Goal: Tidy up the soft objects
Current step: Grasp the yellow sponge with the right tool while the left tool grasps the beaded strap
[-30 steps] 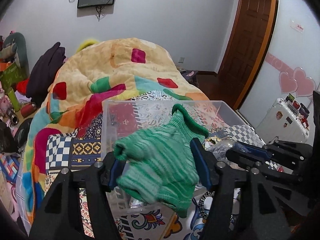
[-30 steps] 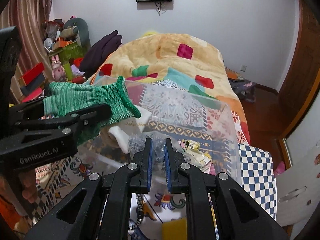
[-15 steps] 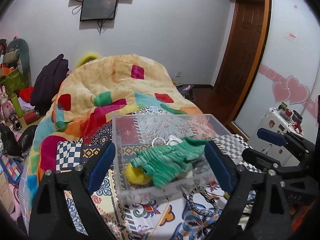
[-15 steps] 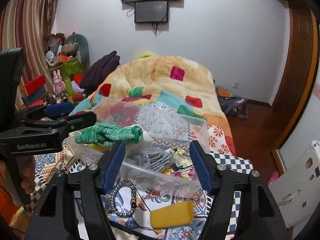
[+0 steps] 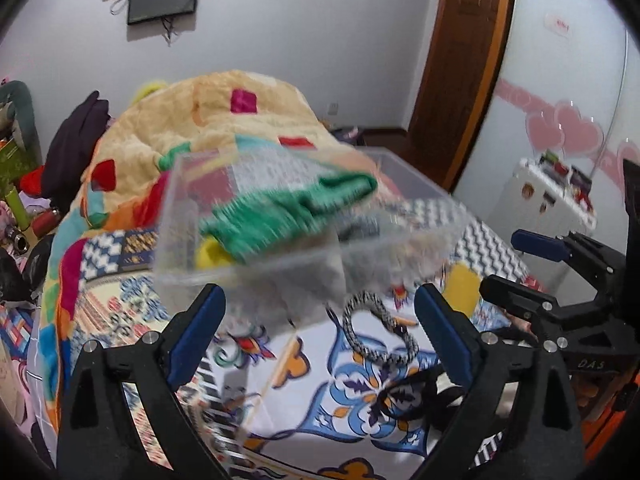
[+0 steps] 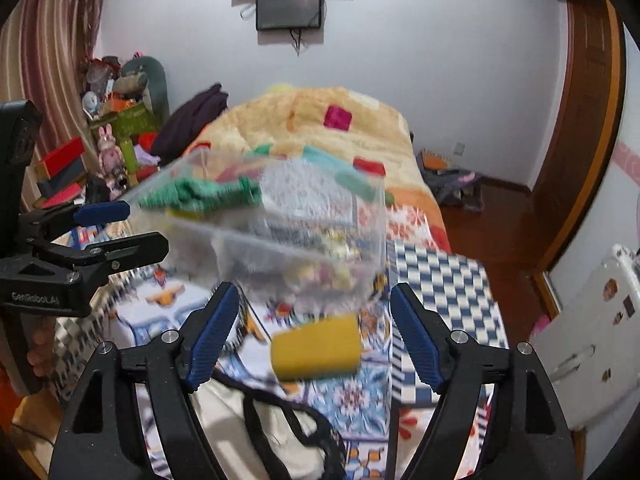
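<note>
On the patterned bedspread [image 5: 360, 392], a clear plastic bin [image 5: 256, 268] sits ahead of both tools, its image smeared by motion. Inside it, toward its left end, lies the green knitted piece [image 5: 296, 208], draped over something yellow [image 5: 210, 254]; more small things fill the right half of the bin, too blurred to name. The left gripper [image 5: 320, 316] has its blue-padded tongs spread wide with nothing between them, hanging just short of the bin's near wall. The right gripper [image 6: 314, 328] is likewise spread wide and holds nothing. Between its tongs in the right wrist view, a yellow sponge [image 6: 316, 348] lies on the bedspread just in front of the bin. A braided bracelet [image 5: 378, 330] rests near the bin's front wall, and a cream pouch with a black strap [image 6: 264, 432] lies at the near edge. Beyond the bin a colourful quilt [image 5: 192, 128] is heaped up.
</note>
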Demonstrator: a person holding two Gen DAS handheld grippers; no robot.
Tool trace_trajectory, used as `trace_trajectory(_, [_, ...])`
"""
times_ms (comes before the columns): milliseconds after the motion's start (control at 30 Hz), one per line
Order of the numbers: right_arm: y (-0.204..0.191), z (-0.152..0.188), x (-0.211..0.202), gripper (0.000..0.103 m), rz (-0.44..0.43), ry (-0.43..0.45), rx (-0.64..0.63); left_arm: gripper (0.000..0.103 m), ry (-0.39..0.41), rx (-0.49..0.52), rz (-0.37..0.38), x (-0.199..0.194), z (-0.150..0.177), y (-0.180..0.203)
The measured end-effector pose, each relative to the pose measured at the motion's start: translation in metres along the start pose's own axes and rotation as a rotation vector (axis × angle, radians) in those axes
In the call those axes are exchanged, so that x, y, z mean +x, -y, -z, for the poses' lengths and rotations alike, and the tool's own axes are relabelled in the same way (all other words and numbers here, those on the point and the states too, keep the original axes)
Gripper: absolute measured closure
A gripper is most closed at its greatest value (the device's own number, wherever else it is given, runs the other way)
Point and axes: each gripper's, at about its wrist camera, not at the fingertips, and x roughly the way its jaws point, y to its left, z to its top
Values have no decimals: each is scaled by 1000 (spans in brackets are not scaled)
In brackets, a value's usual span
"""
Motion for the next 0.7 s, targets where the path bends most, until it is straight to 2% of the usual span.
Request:
trace_trajectory(200, [11,20,19,28,-50,-91,62,7,-114,34,-7,31,10,12])
trace_trajectory(267, [12,22,23,28,-60,-103,66,11,-132,41,0,35,10,15])
trace_trajectory(333, [13,26,26,28,-66,-113,72,19,-148,44,8,40,9,15])
trace_trajectory(400, [14,29,29,28,-68,-124,78,37,-188,43,22,48,9,15])
trace_trajectory(433, [14,30,31,29,-73,-134,78,41,-215,41,32,53,10,16])
trace_trajectory(467, [15,31,32,34,-73,-138,77,50,-226,44,32,56,10,17])
trace_trajectory(500, [14,32,33,41,-70,-141,74,53,-234,49,31,58,11,17])
trace_trajectory(567, [13,33,33,46,-73,-149,71,55,-234,67,31,60,9,20])
trace_trajectory(633, [13,33,32,49,-72,-141,71,64,-231,86,25,61,10,23])
trace_trajectory(700, [11,33,29,52,-68,-130,64,81,-233,88,40,63,9,23])
